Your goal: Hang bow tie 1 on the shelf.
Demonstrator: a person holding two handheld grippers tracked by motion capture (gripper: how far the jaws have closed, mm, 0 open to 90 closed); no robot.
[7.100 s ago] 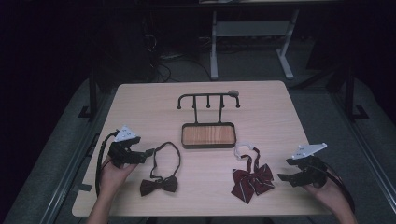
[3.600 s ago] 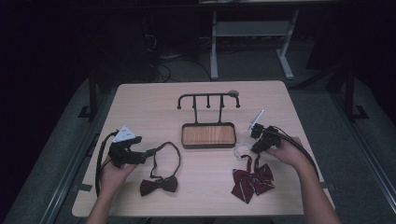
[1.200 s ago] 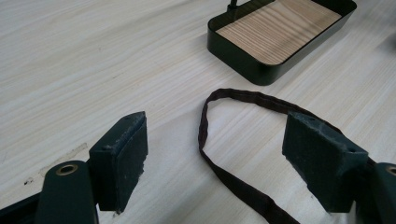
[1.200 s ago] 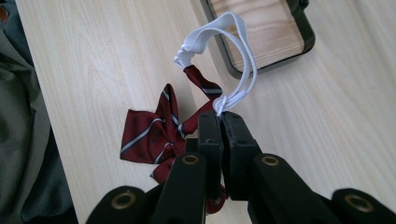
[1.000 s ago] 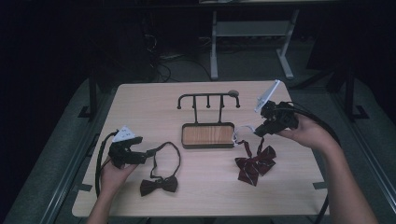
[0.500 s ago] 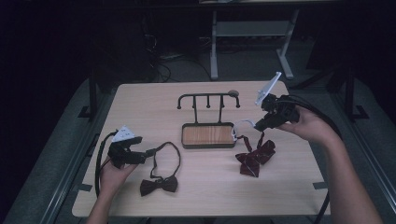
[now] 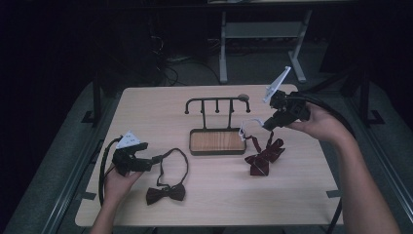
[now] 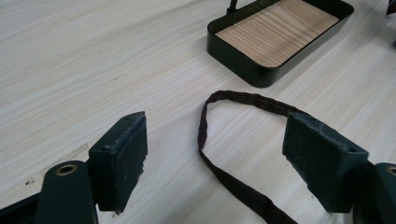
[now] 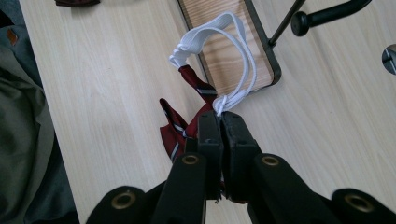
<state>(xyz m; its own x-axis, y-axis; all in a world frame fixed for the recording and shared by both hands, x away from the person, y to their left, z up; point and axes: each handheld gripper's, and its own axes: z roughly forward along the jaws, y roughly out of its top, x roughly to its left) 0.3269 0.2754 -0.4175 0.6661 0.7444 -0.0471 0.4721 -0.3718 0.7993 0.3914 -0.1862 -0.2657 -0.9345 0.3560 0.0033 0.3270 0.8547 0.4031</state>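
Observation:
A red striped bow tie (image 7: 263, 155) hangs partly lifted off the table by its white elastic strap (image 9: 229, 51). My right gripper (image 9: 220, 119) is shut on that strap, raised right of the black hook stand (image 7: 217, 104) with its wooden tray (image 7: 216, 142). The strap loop (image 7: 248, 126) dangles over the tray's right end. A dark brown bow tie (image 7: 165, 194) lies at the front left, its dark strap (image 8: 224, 140) looping on the table between the fingers of my left gripper (image 8: 224, 163), which rests open and touches nothing.
The hook rod's knob (image 9: 301, 19) sticks out near the white strap. A metal disc (image 7: 243, 97) is set in the table behind the stand. Dark floor and table legs lie beyond the far edge.
My right gripper rose and moved toward the far right, pulling the white strap up and dragging the red bow tie with it. The left hand stayed put.

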